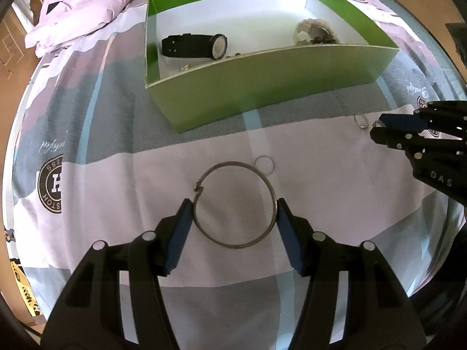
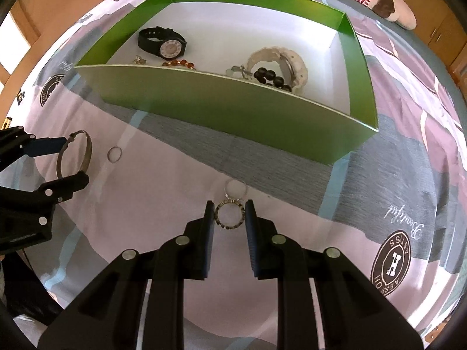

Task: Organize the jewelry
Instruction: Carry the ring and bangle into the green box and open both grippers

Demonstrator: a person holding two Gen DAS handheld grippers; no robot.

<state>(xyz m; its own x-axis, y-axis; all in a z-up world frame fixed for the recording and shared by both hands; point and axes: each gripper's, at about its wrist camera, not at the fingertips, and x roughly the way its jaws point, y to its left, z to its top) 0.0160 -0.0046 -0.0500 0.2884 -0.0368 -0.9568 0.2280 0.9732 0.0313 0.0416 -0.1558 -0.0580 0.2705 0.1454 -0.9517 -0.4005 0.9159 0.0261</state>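
Left wrist view: the left gripper (image 1: pixel 235 210) clasps a thin metal bangle (image 1: pixel 235 203) at lower centre; a small wire ring (image 1: pixel 265 165) lies just beyond on the patchwork bedsheet (image 1: pixel 87 134). Right wrist view: the right gripper (image 2: pixel 228 215) pinches a studded ring (image 2: pixel 229 215) at centre; the glossy green cardboard box (image 2: pixel 233 108) half-hides a black watch (image 2: pixel 163 42) and beads.

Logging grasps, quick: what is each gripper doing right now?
Left gripper: fingers closed on the metal bangle.
Right gripper: fingers closed on the studded ring.
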